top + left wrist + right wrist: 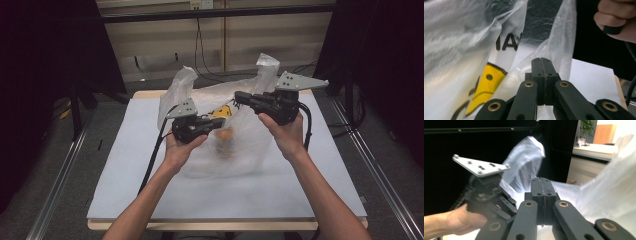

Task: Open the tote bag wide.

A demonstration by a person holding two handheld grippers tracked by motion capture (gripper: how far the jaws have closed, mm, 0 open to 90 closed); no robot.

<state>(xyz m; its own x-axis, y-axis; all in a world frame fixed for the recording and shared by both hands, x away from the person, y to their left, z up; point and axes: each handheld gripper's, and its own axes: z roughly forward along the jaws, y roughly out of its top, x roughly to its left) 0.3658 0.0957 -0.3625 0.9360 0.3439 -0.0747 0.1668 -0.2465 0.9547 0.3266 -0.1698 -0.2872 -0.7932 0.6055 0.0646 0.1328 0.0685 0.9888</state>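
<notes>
left gripper — centre of the high view, held in the left hand, jaws pressed together. right gripper — upper centre-right, held in the right hand, jaws closed; both forearms enter from the bottom edge.

I see a white table on a grey floor — black curtains hang beside it. Cables run down the pale wall.

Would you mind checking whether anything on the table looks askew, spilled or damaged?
Nothing stands out. The clear plastic bag sits on the table, crumpled as thin bags are, its two handles upright. The left gripper and right gripper are shut at its mouth. No spill or tear shows.
</notes>
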